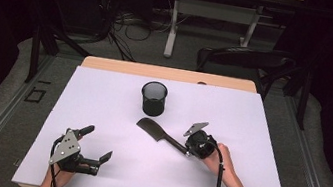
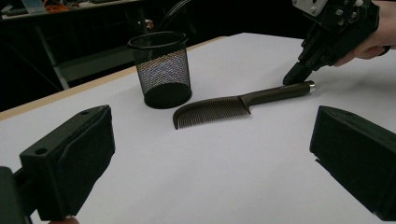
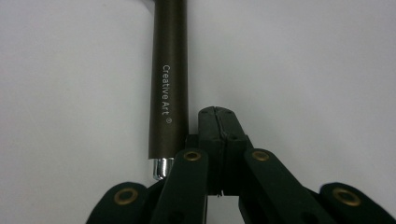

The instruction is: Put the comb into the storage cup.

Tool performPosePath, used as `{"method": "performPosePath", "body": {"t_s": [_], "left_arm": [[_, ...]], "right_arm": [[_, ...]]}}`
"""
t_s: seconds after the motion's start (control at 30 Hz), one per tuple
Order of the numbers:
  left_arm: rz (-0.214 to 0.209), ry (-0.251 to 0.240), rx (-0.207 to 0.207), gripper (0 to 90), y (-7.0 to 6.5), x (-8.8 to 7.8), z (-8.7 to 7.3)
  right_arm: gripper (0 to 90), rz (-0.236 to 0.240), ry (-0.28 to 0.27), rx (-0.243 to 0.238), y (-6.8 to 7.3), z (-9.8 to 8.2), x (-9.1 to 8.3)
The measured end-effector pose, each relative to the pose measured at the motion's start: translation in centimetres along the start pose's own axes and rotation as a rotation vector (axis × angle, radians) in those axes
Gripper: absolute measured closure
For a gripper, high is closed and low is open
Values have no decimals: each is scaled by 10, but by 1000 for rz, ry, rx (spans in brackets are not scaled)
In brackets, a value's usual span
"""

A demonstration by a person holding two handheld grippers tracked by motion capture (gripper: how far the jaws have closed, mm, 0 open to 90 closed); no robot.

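One view (right gripper's) reads "Creative Art" on comb (image 3: pixel 168 79) handle.

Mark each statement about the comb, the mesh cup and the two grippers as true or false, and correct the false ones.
1. The comb lies flat on the table. True.
2. The comb stands inside the mesh cup. False: it lies beside the cup.
3. The right gripper clamps the comb's handle. False: its jaws are shut beside the handle.
4. The left gripper is open. True.
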State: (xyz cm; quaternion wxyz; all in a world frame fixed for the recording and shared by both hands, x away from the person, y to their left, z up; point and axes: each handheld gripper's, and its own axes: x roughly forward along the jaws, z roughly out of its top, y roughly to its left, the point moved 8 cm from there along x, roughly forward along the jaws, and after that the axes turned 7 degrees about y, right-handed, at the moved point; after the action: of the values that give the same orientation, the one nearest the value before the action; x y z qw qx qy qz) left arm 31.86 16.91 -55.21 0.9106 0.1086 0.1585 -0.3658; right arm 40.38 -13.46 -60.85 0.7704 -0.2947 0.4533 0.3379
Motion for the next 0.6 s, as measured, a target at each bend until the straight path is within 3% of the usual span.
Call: {"method": "performPosePath", "body": {"t_s": [0.23,0.6], "left_arm": [[-2,0,3,0,-2,0,1],[5,-4,2,0,0,-3,1]], "right_arm": [[900,3,-4,12,-1,0,-2],[569,15,-56,58,-12,2,-19]]}}
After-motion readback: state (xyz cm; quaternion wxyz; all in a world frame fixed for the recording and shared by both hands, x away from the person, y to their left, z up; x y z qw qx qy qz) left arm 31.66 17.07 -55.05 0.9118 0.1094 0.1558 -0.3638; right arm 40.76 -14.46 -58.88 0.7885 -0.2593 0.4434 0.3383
